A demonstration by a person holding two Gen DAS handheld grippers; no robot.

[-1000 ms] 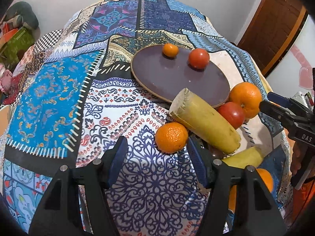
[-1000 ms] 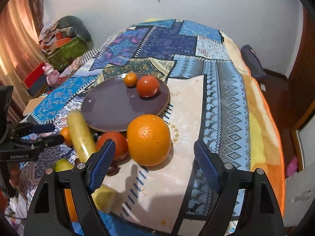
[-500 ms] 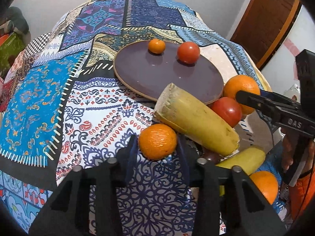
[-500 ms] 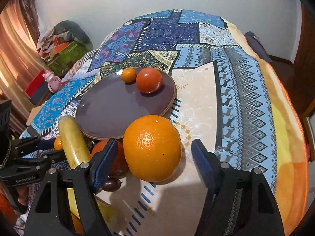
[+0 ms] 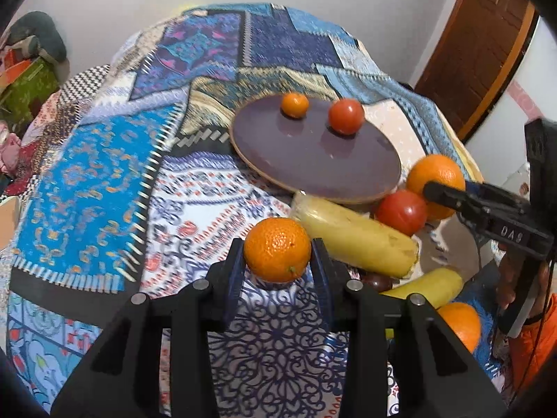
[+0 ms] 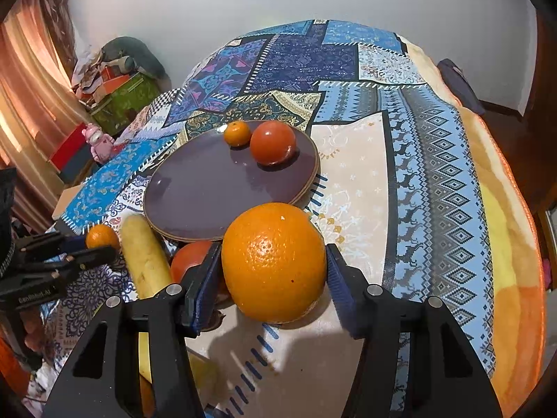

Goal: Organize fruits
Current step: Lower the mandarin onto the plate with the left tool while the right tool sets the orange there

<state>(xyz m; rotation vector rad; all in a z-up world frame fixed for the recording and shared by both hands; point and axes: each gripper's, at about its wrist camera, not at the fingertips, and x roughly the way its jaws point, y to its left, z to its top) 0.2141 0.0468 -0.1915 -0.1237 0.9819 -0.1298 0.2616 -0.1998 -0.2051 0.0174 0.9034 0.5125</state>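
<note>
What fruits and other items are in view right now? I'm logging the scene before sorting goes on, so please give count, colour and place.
Round dark purple plate: 1, on the patchwork cloth.
Small mandarin on plate: 1, orange, far side of the plate.
Red tomato on plate: 1, beside that mandarin.
Large orange: 1, orange, near the plate's front rim, between the right fingers.
Small mandarin: 1, orange, between the left fingers.
Second red tomato: 1, off the plate, beside the large orange.
Yellow-green cylindrical fruits: 2, near the plate's front edge.
Another orange: 1, at the cloth's near edge.
Patchwork tablecloth: 1, mostly blue.
Left gripper: black, closed around the small mandarin.
Right gripper: black, pads at the large orange.
</note>
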